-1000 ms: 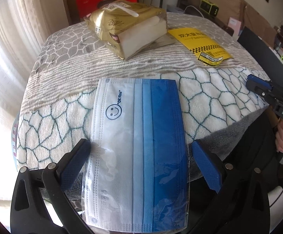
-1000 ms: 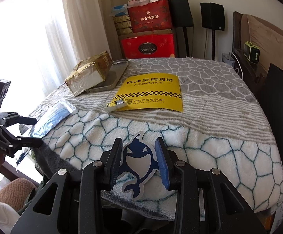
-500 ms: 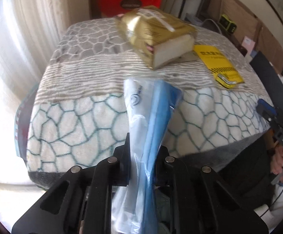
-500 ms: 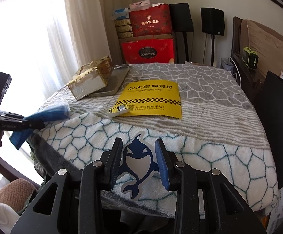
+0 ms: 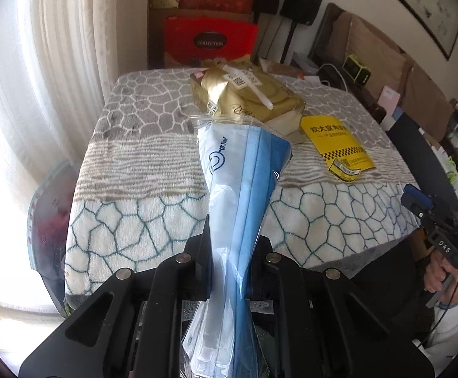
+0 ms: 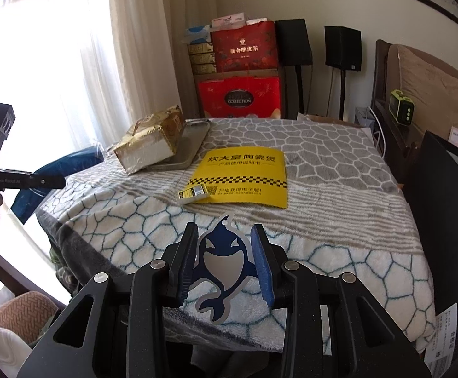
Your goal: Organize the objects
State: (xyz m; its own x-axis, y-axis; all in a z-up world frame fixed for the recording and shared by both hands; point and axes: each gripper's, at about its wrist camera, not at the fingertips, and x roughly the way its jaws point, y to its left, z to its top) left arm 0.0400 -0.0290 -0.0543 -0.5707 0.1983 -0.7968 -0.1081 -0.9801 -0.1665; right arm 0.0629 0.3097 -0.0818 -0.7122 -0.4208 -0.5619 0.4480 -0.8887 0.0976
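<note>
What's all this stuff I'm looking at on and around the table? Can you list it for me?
Blanket: one, grey and white, covering the table.
Mask pack: one, blue and white in clear plastic, pinched in the left tongs above the table.
Whale card: one, dark blue, between the right tongs' pads.
Gold package: one, on a grey tray, far left.
Yellow booklet: one, mid-table.
Small box: one, at the booklet's corner.
Red gift boxes: two, stacked behind the table.
Speakers: two, black, on stands.
Left tongs: black.
Right tongs: black, blue pads.
</note>
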